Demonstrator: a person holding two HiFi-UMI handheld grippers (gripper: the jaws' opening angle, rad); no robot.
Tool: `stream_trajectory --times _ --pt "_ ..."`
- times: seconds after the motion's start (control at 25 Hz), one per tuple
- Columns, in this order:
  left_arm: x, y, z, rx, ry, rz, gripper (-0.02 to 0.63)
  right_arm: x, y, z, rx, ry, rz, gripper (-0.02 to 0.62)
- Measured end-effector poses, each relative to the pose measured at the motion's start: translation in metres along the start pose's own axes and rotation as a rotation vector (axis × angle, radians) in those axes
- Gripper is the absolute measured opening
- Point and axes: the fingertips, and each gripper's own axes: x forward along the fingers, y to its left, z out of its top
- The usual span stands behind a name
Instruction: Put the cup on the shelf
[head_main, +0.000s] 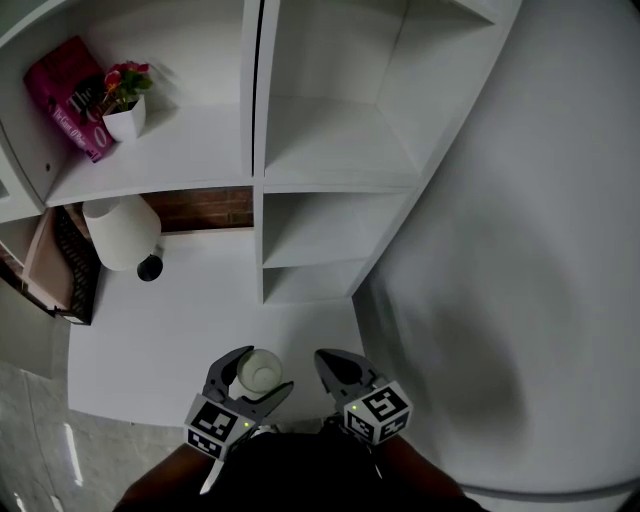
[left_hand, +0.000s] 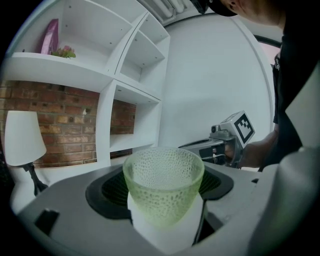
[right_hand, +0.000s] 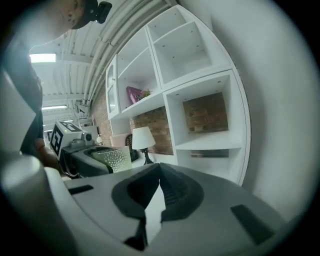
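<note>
A pale green, dimpled glass cup stands upright between the jaws of my left gripper, which is shut on it low over the white desk's front edge. In the left gripper view the cup fills the middle, held by its lower part. My right gripper hangs just right of it, shut with nothing between its pads. The white shelf unit rises behind the desk, its right-hand compartments bare. From the right gripper view the cup shows at the left.
A white lamp stands on the desk at the left. A pink packet and a small potted flower sit on the upper left shelf. A white wall runs down the right side. A chair is at the far left.
</note>
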Motion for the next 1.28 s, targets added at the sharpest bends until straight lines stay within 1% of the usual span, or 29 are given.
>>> stream_trajectory --times 0.32,0.56,1.0,1.28 --pt "0.024 -0.004 0.015 -0.013 -0.026 0.070 0.390 -0.001 -0.022 0.011 -0.037 0.006 0.070 0.005" --pt "0.044 -0.011 0.022 -0.016 -0.031 0.099 0.390 -0.006 -0.040 0.015 -0.049 -0.001 0.099 0.005" --pt "0.071 -0.010 0.038 0.010 -0.022 0.117 0.390 -0.012 -0.071 0.022 -0.027 -0.045 0.087 0.005" --pt "0.092 0.008 0.052 0.031 -0.025 0.123 0.390 -0.016 -0.084 0.028 -0.019 -0.066 0.070 0.005"
